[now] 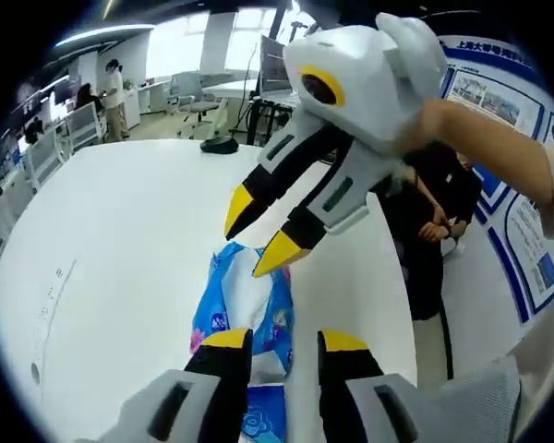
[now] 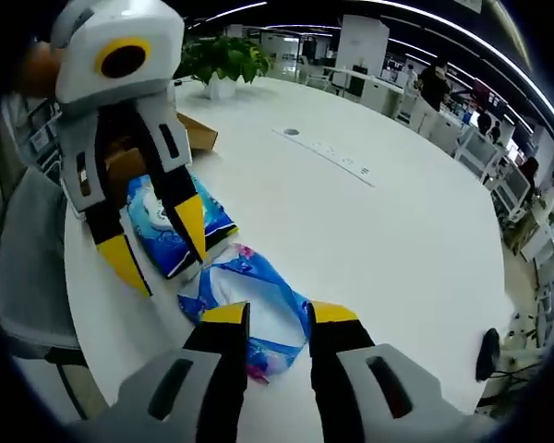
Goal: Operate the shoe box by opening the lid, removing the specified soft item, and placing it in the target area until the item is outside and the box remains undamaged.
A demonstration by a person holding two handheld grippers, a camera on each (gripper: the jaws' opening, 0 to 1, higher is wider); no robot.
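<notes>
Both grippers open over crinkly blue plastic pack (image 1: 245, 305), white table (image 1: 120, 240).

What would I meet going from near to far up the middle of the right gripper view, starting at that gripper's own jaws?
Right gripper → blue and white soft pack lying on the white table → strip of sockets → potted plant.

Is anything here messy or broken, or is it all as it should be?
Nothing looks spilled or broken. Two blue soft packs lie loose and askew on the white table, one partly over the other. A brown box sits near the table's edge; I can't judge its condition. Both grippers hover open above.
</notes>
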